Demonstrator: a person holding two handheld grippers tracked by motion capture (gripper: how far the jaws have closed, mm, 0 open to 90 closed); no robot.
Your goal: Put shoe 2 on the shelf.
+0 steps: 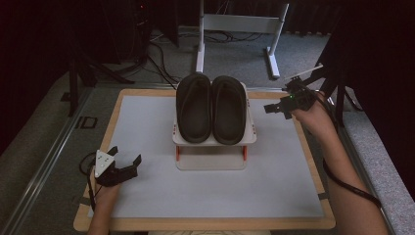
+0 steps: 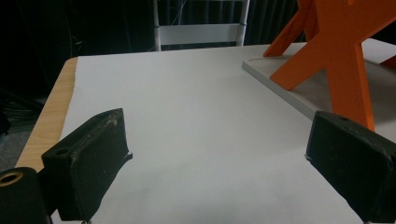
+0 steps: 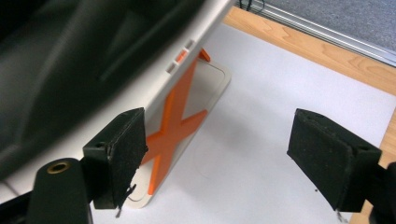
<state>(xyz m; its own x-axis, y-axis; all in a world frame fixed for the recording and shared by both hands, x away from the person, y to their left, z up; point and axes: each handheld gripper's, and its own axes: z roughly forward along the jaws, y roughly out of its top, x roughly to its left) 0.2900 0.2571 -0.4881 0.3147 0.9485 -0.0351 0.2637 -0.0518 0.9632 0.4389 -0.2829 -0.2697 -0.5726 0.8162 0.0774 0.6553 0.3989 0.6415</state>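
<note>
slippers [image 1: 211,108] left of right tongs [image 1: 268,108]

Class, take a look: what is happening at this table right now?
A person holds a gripper in each hand. The right gripper, jaws open and empty, is beside the pair of black slippers that sits on a small white rack with orange legs. The left gripper rests open near the table's front left corner, holding nothing.

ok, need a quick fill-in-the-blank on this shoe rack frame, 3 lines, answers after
1. The two black slippers lie on the rack's ____ shelf.
2. The rack has ____ cross-shaped side supports.
3. The left gripper holds nothing; its jaws are ____.
Missing words: top; orange; open
</note>
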